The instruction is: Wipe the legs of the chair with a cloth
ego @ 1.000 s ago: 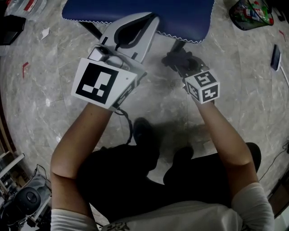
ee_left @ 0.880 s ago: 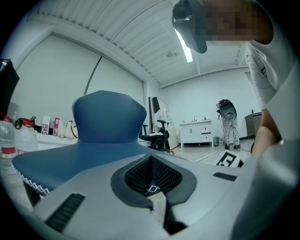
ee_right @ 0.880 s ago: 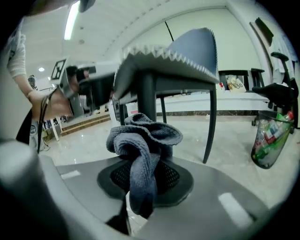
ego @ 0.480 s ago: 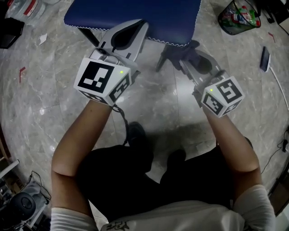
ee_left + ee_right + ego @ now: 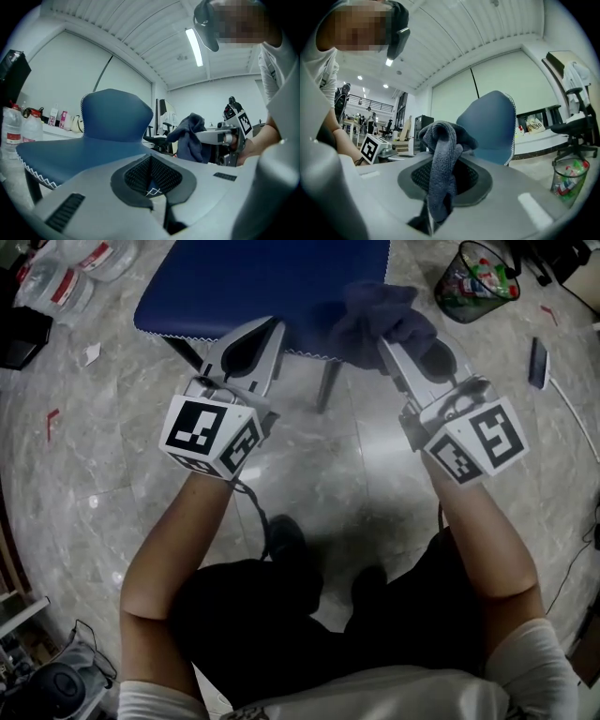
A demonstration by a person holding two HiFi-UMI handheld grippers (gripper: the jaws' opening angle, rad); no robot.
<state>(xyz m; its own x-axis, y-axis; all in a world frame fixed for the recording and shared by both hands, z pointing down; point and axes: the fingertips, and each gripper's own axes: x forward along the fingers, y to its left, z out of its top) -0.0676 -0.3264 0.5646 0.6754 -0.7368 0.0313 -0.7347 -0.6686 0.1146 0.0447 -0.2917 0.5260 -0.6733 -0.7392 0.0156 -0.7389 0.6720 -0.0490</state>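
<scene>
Left gripper (image 5: pixel 261 332): we read jaws together, nothing between, tip at chair (image 5: pixel 253 277) front edge. Right gripper (image 5: pixel 386 341): jaws clamped on cloth (image 5: pixel 370 315), bunched over chair's front corner, above chair leg (image 5: pixel 327 385).

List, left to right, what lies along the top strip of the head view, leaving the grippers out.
Plastic bottles → blue chair seat → dark grey cloth at the seat's right front corner → wire waste bin → dark phone on the floor.
</scene>
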